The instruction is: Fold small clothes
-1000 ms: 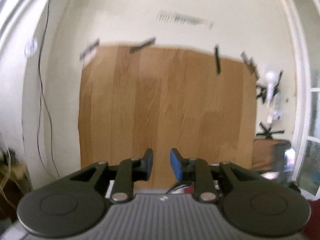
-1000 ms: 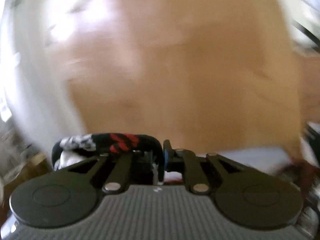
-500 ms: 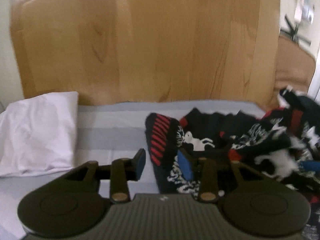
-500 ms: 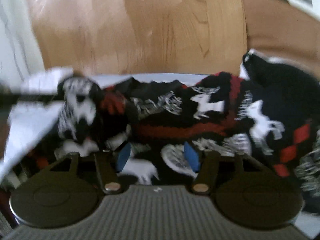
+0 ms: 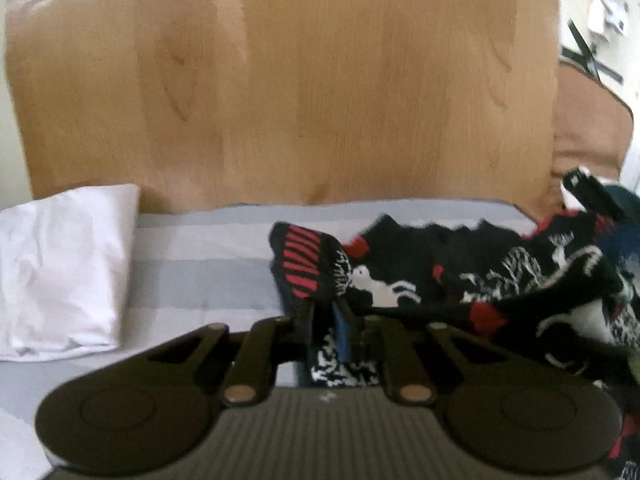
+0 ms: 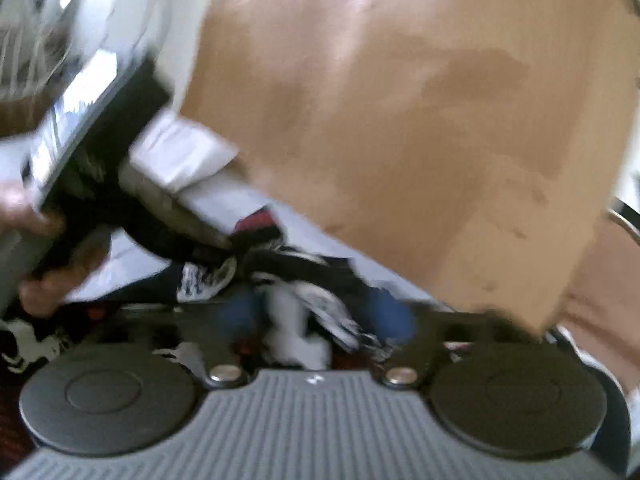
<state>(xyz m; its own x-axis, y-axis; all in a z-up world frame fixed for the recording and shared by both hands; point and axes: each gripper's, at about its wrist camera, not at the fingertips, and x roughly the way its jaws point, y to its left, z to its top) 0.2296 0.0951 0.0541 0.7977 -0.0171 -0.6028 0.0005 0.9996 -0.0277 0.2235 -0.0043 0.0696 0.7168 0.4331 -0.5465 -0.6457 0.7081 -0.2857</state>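
Note:
A pile of black knitted clothes (image 5: 480, 280) with red and white patterns lies on the right of the striped grey bed sheet (image 5: 208, 264). My left gripper (image 5: 326, 320) is shut on the pile's near left edge, with patterned cloth pinched between its pads. In the tilted, blurred right wrist view my right gripper (image 6: 316, 316) is low over the same clothes (image 6: 296, 264). Its jaws are closing, the blue pads still apart with a bunch of cloth between them. A hand (image 6: 52, 280) holds the left gripper (image 6: 236, 240) at the left of that view.
A folded white cloth (image 5: 64, 272) lies on the sheet at the left. A tall wooden headboard (image 5: 320, 80) stands right behind the bed. A brown cushion (image 5: 588, 128) sits beyond the bed's right end. Bare sheet lies between the white cloth and the pile.
My left gripper dropped from facing the headboard to the bed, then shut on the pile's edge. My right gripper let go of a garment, stood open over the pile, then rolled.

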